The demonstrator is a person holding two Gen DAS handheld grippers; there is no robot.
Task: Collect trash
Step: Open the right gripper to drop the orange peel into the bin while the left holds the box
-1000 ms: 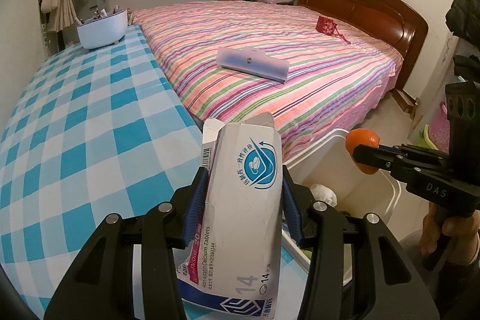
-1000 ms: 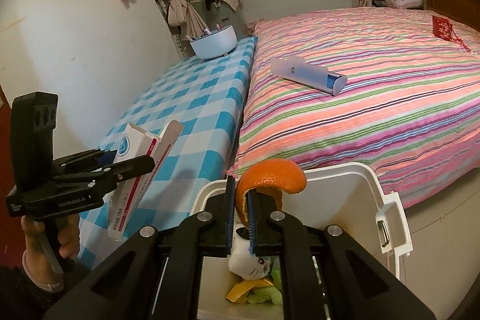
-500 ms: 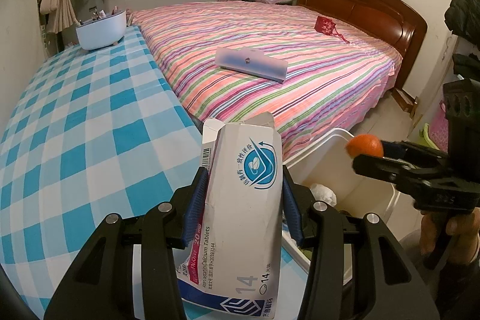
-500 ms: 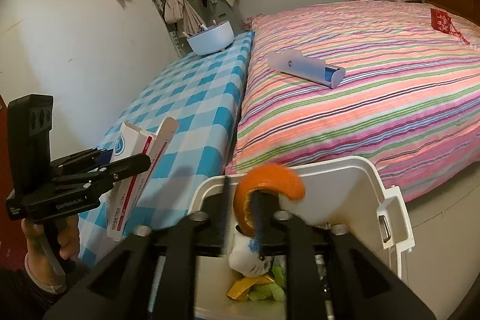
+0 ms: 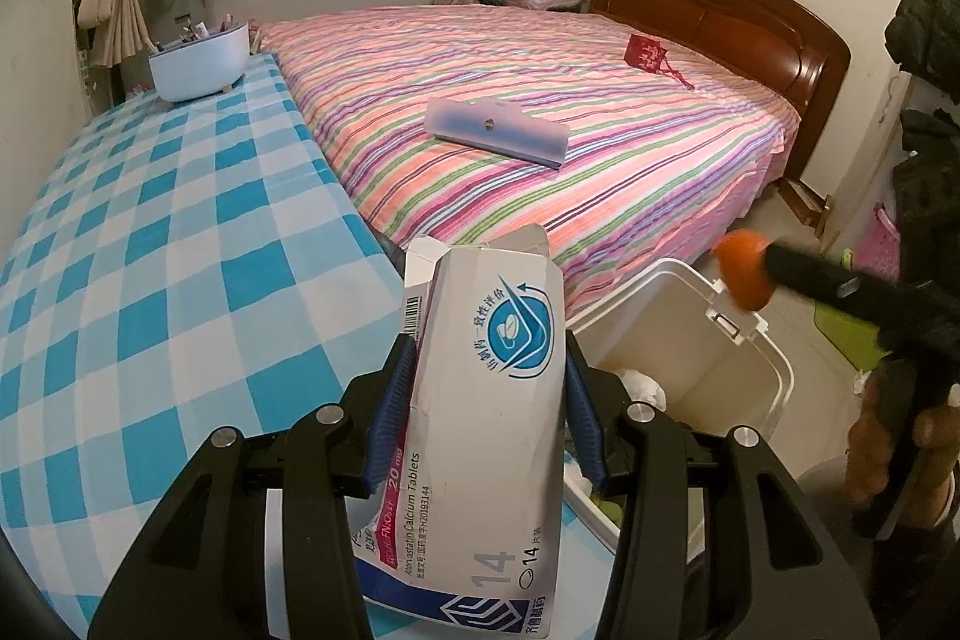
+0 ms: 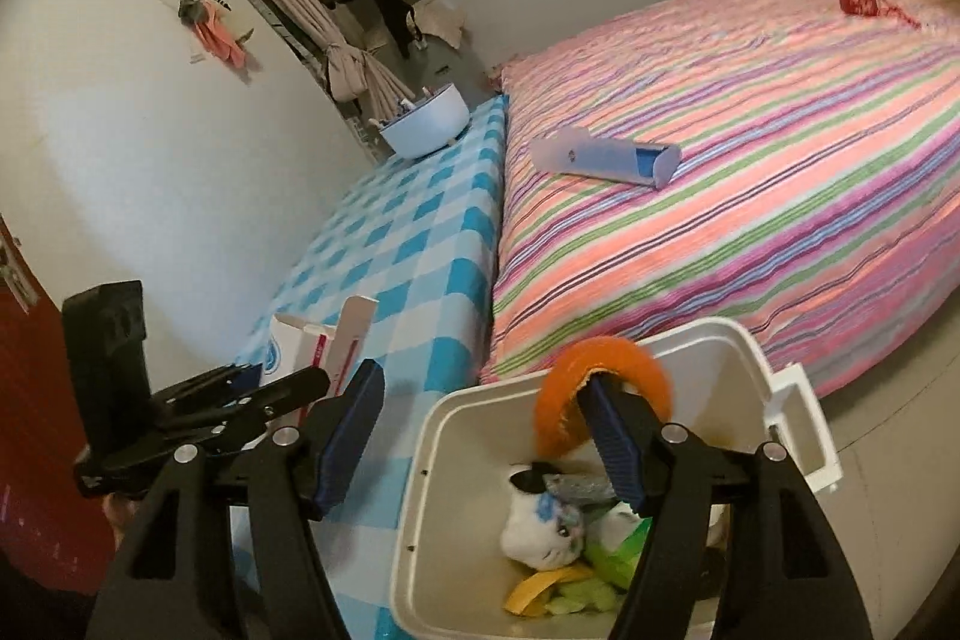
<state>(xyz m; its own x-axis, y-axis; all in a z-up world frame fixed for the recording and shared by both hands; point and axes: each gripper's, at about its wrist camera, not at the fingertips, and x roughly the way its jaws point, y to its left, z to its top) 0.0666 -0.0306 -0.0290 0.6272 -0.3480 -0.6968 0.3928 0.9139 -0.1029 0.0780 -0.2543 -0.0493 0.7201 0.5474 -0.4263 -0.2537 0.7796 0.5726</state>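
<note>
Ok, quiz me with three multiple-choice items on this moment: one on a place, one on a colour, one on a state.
1. Where is the peel?
A. on the bed
B. over the bin
C. on the floor

2. What colours is the checked cloth?
A. blue and white
B. red and white
C. green and yellow

3. How do the right gripper's jaws stand?
A. shut on the peel
B. shut on a bottle
C. open

Answers:
1. B, the peel hangs by one jaw above the trash in the bin.
2. A, its squares are blue and white in both views.
3. C, a wide gap shows between the jaws, and the peel is at only one of them.
</note>
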